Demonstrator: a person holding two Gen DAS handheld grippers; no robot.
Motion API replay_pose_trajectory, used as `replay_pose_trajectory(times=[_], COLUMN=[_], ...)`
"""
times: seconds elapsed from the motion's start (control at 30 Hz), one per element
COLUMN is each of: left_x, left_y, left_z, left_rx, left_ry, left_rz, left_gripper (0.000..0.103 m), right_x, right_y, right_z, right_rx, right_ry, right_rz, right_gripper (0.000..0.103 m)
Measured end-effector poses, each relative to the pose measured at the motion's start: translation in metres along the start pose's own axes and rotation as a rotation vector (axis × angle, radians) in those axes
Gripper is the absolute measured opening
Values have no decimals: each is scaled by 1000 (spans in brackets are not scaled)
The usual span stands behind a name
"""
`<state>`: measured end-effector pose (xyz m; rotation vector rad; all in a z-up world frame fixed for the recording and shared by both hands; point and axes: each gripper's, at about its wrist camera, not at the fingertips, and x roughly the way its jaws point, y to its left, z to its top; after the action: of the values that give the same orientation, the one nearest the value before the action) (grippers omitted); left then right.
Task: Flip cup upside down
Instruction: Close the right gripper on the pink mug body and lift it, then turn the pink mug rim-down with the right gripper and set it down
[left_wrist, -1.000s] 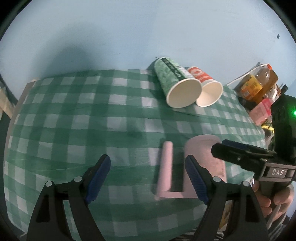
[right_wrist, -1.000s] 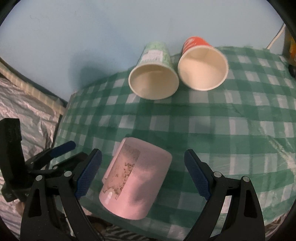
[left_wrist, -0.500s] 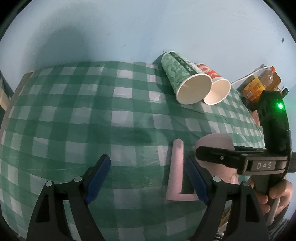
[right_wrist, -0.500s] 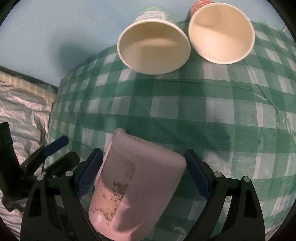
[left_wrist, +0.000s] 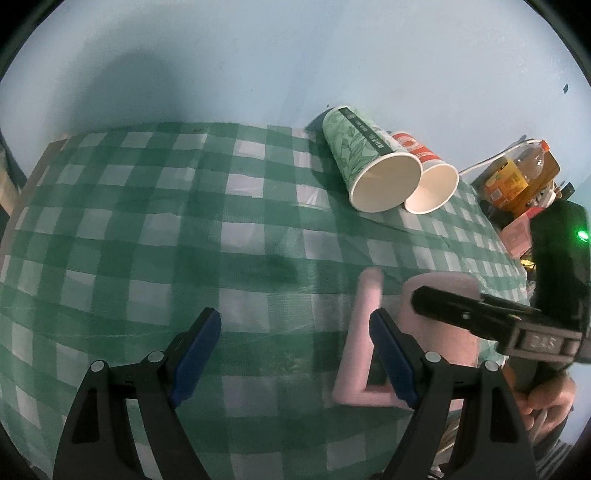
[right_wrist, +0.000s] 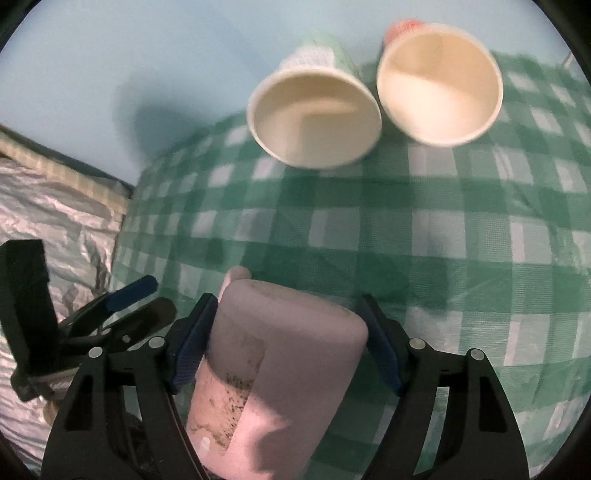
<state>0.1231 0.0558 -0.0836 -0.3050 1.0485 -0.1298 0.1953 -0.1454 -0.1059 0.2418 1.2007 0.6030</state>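
With the right gripper (right_wrist: 286, 343) clamped on the pink mug (right_wrist: 273, 373) and the left gripper (left_wrist: 295, 354) open, roll it gently, handle (left_wrist: 360, 332) clear of the checked tablecloth (right_wrist: 443, 236).

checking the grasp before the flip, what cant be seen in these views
- Pink mug mouth: right wrist view, cut off by the bottom edge.
- Mug body: left wrist view, partly hidden behind the right gripper.
- Pad contact on the mug: right wrist view, blurred.
- Red paper cup: left wrist view, mostly behind the green paper cup.
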Motion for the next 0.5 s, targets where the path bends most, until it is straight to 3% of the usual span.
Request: replay_pose_trajectory(times=[0.1,0.27,0.5], left_x=[-7,-20,-24], left_y=[2,11,14], left_z=[0,-5,-14], left_rx=[-33,-81,-106], left_ry=[-16,-49,-53], left_rz=[0,-7,-6], left_gripper=[84,84,84], right_x=[-19,-44,-56], right_y=[13,44,69], right_z=[-7,-27,-41], right_rx=[-90,-291,-451], right_ry=[-98,-303,-505], right_rz=[-32,-181,-345], right_gripper=[76,74,74])
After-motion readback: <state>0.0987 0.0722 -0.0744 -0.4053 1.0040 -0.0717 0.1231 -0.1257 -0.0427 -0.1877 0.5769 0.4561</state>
